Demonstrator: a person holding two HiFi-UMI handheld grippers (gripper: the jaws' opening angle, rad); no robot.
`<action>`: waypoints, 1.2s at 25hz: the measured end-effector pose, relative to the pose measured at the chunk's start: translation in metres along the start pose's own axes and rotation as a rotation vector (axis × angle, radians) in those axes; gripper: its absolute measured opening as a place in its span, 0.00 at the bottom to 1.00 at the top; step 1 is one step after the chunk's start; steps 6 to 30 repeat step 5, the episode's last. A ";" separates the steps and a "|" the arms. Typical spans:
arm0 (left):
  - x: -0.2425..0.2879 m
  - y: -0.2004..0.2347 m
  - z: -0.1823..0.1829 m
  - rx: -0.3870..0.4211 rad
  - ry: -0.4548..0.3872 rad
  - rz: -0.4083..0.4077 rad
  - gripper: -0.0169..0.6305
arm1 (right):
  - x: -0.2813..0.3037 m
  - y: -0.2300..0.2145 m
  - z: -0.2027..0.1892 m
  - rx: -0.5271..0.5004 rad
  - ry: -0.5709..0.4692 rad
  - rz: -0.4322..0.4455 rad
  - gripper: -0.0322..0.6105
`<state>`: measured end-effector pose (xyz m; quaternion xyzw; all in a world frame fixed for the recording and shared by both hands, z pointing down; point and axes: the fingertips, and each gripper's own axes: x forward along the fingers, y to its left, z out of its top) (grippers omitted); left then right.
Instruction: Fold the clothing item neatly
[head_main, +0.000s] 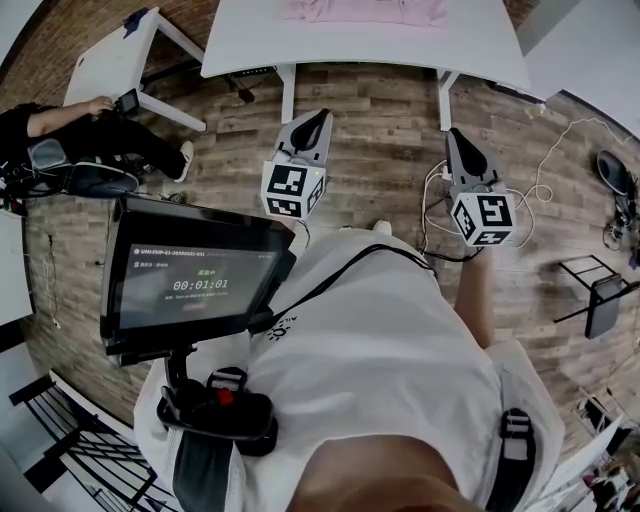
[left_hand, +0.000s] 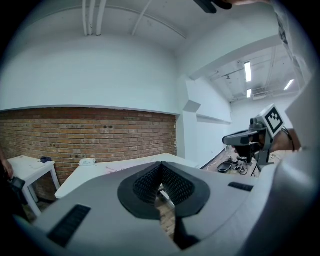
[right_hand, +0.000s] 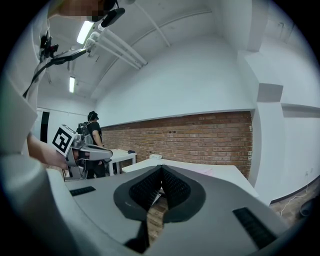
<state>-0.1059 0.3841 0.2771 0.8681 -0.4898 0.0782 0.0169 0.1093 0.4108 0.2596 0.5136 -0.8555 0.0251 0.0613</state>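
A pink garment (head_main: 365, 11) lies flat on the white table (head_main: 250, 40) at the top of the head view, well ahead of both grippers. My left gripper (head_main: 312, 122) is held over the wooden floor short of the table, its jaws shut with nothing between them. My right gripper (head_main: 462, 140) hangs beside it at about the same distance from the table, also shut and empty. In the left gripper view the jaws (left_hand: 160, 169) meet, and the table edge (left_hand: 95, 172) shows beyond. In the right gripper view the jaws (right_hand: 160, 172) meet too, with a pale pink cloth (right_hand: 207, 170) on the table.
A second white table (head_main: 115, 62) stands at the far left with a seated person (head_main: 75, 140) next to it. A screen on a mount (head_main: 190, 272) sits by my left side. White cables (head_main: 545, 170) trail over the floor at the right. Another person (right_hand: 93, 132) stands by the brick wall.
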 end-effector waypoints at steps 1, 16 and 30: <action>0.000 0.000 0.000 0.001 0.001 0.000 0.03 | 0.000 0.000 0.000 -0.002 0.001 0.000 0.06; 0.001 0.000 0.000 0.007 0.006 0.001 0.03 | 0.000 0.001 -0.002 -0.004 0.006 0.002 0.06; 0.001 0.000 0.000 0.007 0.006 0.001 0.03 | 0.000 0.001 -0.002 -0.004 0.006 0.002 0.06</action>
